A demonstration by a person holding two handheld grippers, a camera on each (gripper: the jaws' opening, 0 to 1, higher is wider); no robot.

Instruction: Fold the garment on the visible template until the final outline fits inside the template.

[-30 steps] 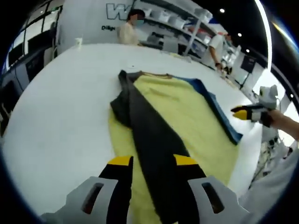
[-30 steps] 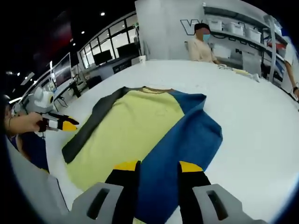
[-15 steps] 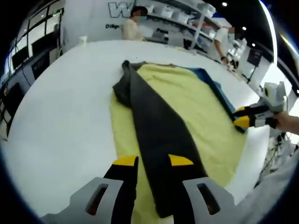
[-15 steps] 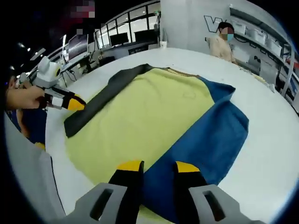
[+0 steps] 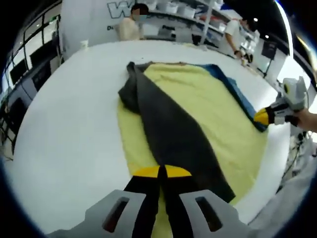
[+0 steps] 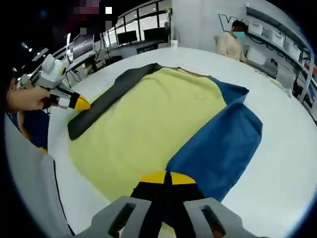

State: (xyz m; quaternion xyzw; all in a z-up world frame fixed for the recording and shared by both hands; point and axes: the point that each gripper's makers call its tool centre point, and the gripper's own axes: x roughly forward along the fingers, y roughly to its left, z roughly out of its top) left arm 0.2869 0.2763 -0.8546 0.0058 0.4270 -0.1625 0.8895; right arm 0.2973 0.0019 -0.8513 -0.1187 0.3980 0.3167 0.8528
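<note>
Now pinched together, where a second ago spread apart: left gripper [image 5: 162, 171] on the dark sleeve [image 5: 168, 134], right gripper [image 6: 167, 177] on the blue sleeve [image 6: 223, 144]. Garment [image 6: 148, 124] flat on the white table [image 6: 282, 163], near its front edge. Probably ready for another fold.

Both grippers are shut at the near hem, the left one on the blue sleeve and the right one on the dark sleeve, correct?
Sides are swapped. The left gripper is shut on the dark sleeve, seen in the left gripper view; the right gripper on the blue sleeve.
</note>
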